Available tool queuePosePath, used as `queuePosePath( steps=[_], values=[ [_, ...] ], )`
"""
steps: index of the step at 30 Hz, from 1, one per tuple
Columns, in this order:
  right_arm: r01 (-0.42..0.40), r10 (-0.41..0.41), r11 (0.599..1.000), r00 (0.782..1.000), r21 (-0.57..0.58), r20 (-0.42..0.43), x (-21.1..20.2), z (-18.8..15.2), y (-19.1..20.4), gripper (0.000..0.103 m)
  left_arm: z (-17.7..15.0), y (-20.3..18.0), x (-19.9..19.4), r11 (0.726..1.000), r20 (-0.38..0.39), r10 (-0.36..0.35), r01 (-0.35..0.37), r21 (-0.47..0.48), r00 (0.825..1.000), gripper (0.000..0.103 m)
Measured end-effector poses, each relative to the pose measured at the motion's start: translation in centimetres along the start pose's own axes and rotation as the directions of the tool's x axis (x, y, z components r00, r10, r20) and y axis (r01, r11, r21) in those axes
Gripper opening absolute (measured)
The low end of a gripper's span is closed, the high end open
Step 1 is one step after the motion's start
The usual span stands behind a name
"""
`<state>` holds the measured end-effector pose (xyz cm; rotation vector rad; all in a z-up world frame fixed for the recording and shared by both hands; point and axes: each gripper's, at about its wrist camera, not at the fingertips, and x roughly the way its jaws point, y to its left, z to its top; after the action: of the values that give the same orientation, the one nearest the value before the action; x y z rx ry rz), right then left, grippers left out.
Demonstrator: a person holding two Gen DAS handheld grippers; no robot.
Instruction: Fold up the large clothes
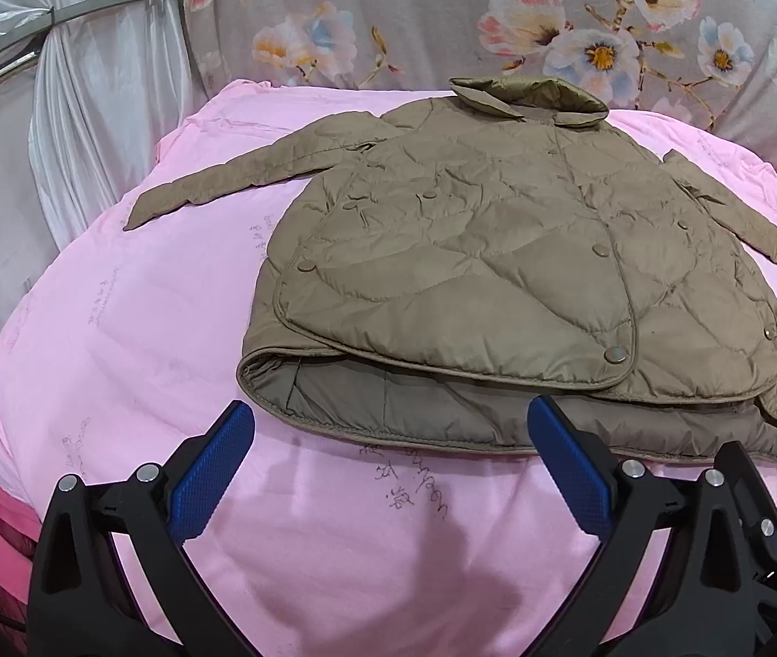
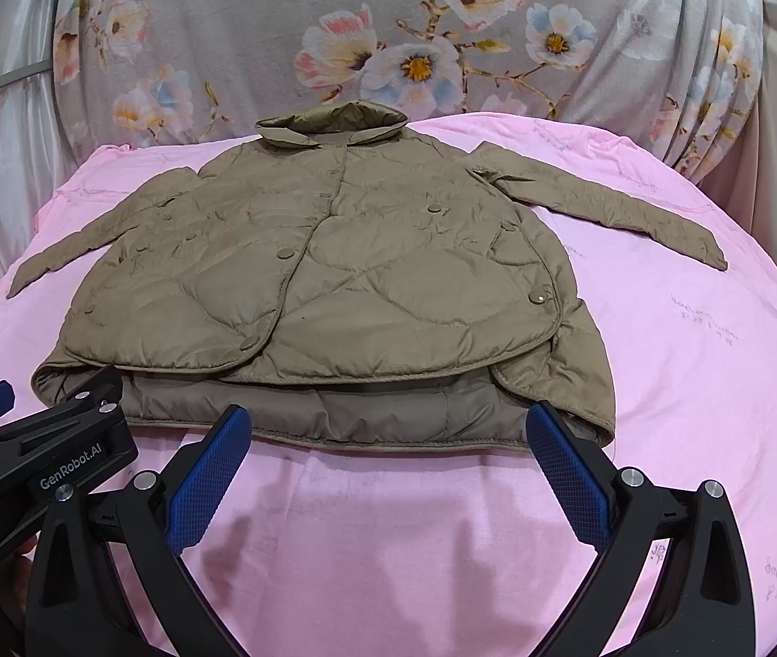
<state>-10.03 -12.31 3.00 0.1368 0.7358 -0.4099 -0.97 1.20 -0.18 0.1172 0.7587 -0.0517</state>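
Both claws, left [image 1: 388, 427] and right [image 2: 388, 430], gape before the jacket [image 2: 334, 284] hem.

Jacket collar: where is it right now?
The collar is at the jacket's far end in both views, against the floral cloth, away from both open grippers; it sits right of centre in the left wrist view.

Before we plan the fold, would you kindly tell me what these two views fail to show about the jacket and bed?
- Jacket back panel: hidden in both views beneath its own front.
- Right sleeve's cuff: in the left wrist view it runs off the frame's right edge.
- Grey writing on the pink sheet: too small to read.
- Hem lining: shadowed, partly behind the right tongs.
- Left tongs cover some near sheet.
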Motion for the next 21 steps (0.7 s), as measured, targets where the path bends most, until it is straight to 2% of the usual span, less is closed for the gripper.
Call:
queuePosePath(
  steps=[21],
  values=[
    [0.002,-0.002,1.000,1.000,0.009,-0.008,0.13,-0.18,0.19,0.098,-0.54,0.16,0.28,1.000,-0.005,-0.001,0.001,0.000,1.000,0.098]
  ],
)
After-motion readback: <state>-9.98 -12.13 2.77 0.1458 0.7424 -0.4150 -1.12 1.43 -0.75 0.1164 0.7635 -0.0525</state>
